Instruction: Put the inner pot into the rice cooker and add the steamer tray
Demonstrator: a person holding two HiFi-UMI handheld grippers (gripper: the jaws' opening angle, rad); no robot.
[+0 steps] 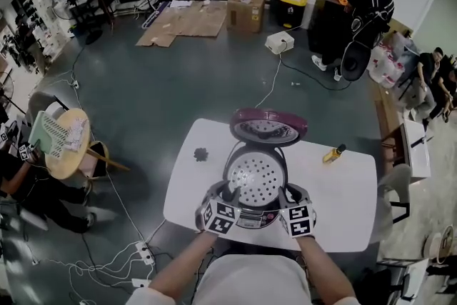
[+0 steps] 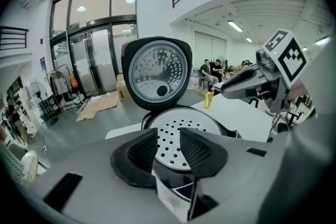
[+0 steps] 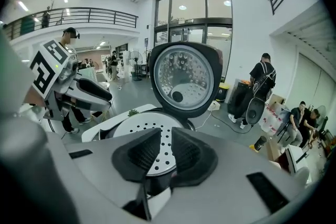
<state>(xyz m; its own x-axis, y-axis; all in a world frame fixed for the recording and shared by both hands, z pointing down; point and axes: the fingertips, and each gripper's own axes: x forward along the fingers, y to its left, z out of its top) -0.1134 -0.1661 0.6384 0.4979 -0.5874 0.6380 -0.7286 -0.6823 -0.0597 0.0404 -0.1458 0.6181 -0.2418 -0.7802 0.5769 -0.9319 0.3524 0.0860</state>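
The rice cooker (image 1: pixel 251 219) stands on the white table (image 1: pixel 343 203) with its lid (image 1: pixel 268 128) swung up and open. The perforated metal steamer tray (image 1: pixel 255 178) lies flat in the cooker's mouth; the inner pot under it is hidden. My left gripper (image 1: pixel 227 195) and right gripper (image 1: pixel 289 194) hang just above the cooker's near rim, one on each side. In the left gripper view the jaws (image 2: pixel 169 147) stand apart with nothing between them, and the tray (image 2: pixel 184 124) and lid (image 2: pixel 156 73) show beyond. The right gripper (image 3: pixel 167 149) likewise shows a narrow empty gap over the tray (image 3: pixel 134 126).
A yellow bottle (image 1: pixel 333 153) lies on the table at the right, and a small dark object (image 1: pixel 201 153) at the left. A round wooden table (image 1: pixel 68 146) stands to the left; cables run across the floor. People stand at the back right.
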